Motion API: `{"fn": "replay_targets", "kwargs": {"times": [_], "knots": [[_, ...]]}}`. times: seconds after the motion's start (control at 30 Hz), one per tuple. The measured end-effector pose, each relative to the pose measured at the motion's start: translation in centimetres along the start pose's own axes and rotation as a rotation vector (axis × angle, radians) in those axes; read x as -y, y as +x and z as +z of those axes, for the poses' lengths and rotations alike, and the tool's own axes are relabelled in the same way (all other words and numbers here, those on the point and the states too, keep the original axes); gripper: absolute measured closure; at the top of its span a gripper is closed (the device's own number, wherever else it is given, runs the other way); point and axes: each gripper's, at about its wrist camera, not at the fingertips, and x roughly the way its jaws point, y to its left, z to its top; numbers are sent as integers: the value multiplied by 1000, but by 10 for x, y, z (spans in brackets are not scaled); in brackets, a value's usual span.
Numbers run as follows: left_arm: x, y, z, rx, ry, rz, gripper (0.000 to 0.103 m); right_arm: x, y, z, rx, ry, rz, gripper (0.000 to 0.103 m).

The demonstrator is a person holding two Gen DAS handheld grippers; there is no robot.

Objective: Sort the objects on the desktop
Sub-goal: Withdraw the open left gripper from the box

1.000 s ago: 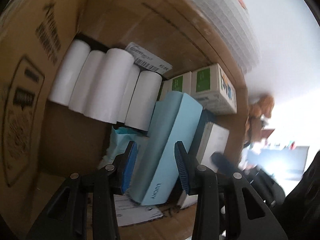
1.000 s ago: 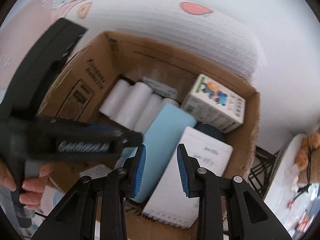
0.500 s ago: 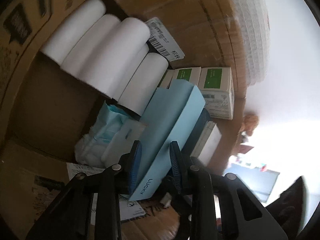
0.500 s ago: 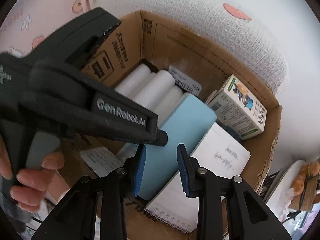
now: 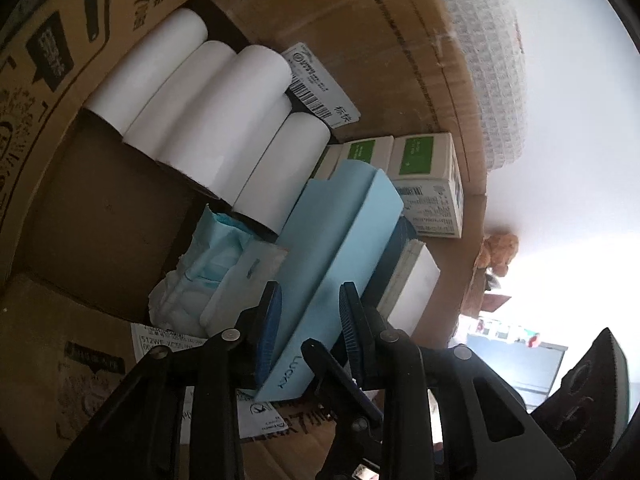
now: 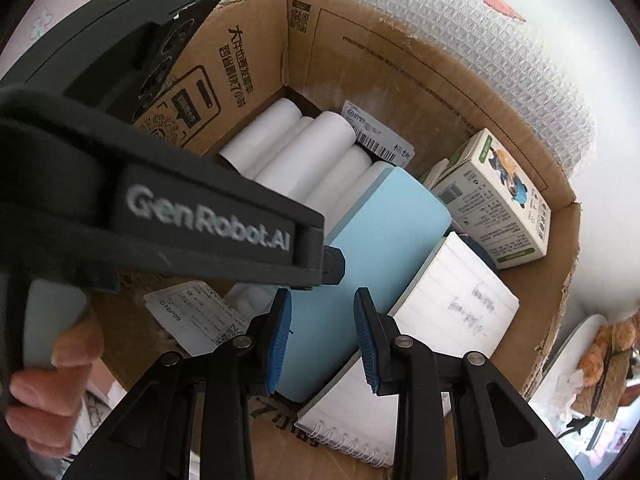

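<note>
A cardboard box already holds white paper rolls, small cartons and a spiral notebook. The left gripper clamps the spine of a light-blue book standing among them, seemingly being placed; the right gripper hovers above, parted, holding nothing.

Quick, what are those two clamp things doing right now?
Left gripper: closed on the light blue box.
Right gripper: open, holding nothing, above that box.
</note>
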Motion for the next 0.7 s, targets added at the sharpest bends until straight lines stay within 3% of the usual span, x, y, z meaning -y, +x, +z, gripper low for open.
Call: {"fn": "replay_targets", "kwargs": {"times": [0.1,0.33,0.47,0.53,0.7], "knots": [[15,-4,-7,21,45,9,71,-1,-9,-2,8,1,-9,75],[48,-32,-17,154,217,73,72,-4,-42,-3,67,13,-11,75],[60,-54,-7,230,337,96,73,-10,-58,-5,102,17,-12,75],[58,-73,-7,268,397,110,79,-14,-63,-5,116,20,-5,75],[53,-105,-17,398,541,151,79,-18,-74,-9,162,34,20,75]]}}
